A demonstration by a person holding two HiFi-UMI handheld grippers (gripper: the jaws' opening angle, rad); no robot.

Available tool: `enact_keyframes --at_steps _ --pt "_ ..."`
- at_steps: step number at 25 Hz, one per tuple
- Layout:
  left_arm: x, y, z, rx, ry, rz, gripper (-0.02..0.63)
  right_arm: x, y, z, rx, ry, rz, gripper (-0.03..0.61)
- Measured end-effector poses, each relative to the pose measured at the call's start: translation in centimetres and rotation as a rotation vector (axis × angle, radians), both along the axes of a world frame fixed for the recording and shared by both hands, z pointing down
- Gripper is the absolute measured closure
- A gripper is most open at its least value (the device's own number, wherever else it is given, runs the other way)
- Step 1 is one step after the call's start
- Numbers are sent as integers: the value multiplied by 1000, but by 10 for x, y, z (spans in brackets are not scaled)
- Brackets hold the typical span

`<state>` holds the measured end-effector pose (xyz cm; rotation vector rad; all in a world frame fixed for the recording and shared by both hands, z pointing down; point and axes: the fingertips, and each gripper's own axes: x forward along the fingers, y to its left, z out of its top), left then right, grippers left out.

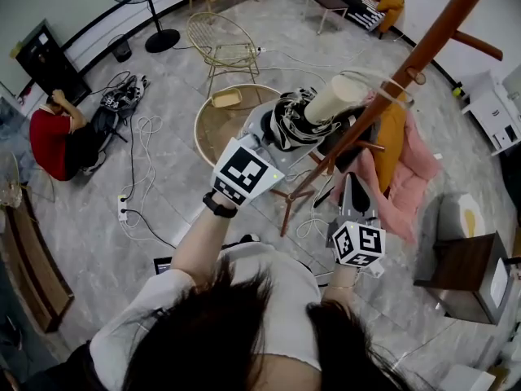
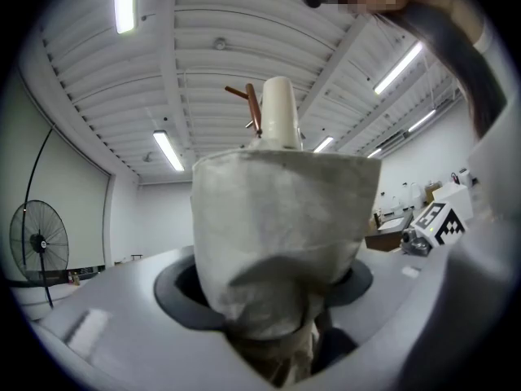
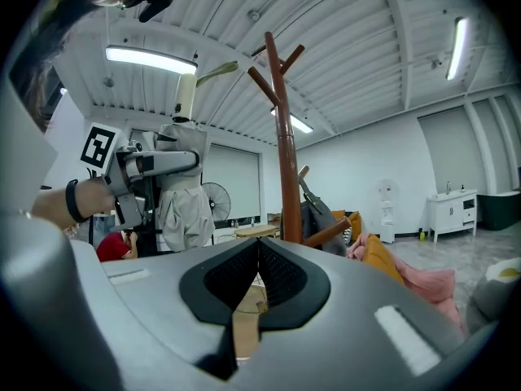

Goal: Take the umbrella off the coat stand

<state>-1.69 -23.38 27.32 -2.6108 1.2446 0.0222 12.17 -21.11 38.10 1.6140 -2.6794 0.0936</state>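
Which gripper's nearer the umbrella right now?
Left. The left gripper is shut on the umbrella, on its folded canopy below the cream handle. The right gripper, fingers together and empty, is apart from it, beside the coat stand pole.

Stand [image 1: 430,39] top: cut off by upper edge, above umbrella [image 1: 295,122]. Stand shaft: mostly hidden behind umbrella in left gripper view. Left gripper [image 2: 273,316] pads: partly covered by umbrella fabric.
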Motion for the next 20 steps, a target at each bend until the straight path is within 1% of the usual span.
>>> enact_keyframes --at_steps 10,15,20 --pt "-45 17 19 -35 -33 -106 262 -41 -5 7 -11 -2 -90 575" --pt "-72 25 41 -88 -40 -168 264 -54 -9 11 -23 -3 -113 575" --pt "-92 31 65 -149 -30 -204 264 -64 -10 18 -35 12 -124 575"
